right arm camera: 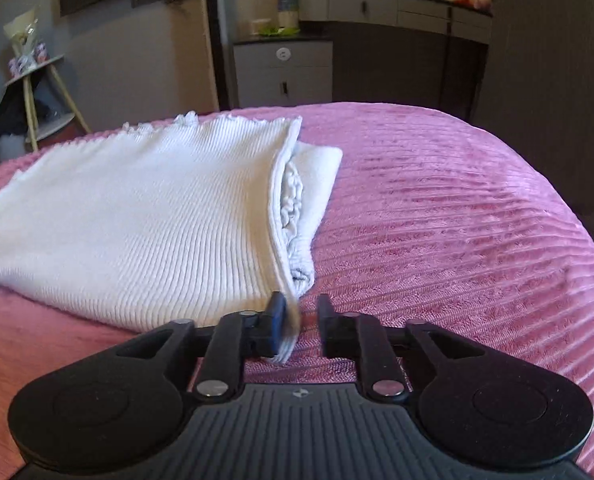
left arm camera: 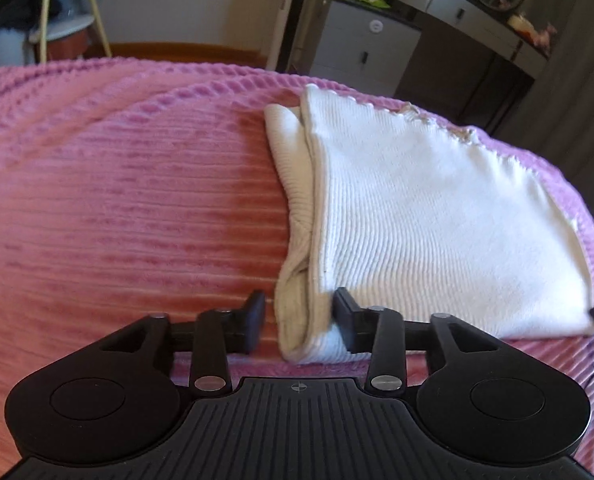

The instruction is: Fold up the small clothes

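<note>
A white ribbed knit garment [left arm camera: 417, 216] lies folded on the pink bed cover, with a folded-under part showing along its left edge in the left wrist view. My left gripper [left arm camera: 299, 326] is open, its fingers on either side of the garment's near left corner. In the right wrist view the garment [right arm camera: 145, 220] lies to the left, its right edge running toward me. My right gripper [right arm camera: 301, 320] is open, with the garment's near right corner hanging between the fingers against the left finger [right arm camera: 275, 316].
The pink ribbed bed cover [left arm camera: 117, 208] spreads wide to the left in the left wrist view and to the right in the right wrist view [right arm camera: 457, 220]. Beyond the bed stand a grey drawer cabinet [left arm camera: 361, 44], a dark dressing table [right arm camera: 397, 12] and a small stool [right arm camera: 37, 92].
</note>
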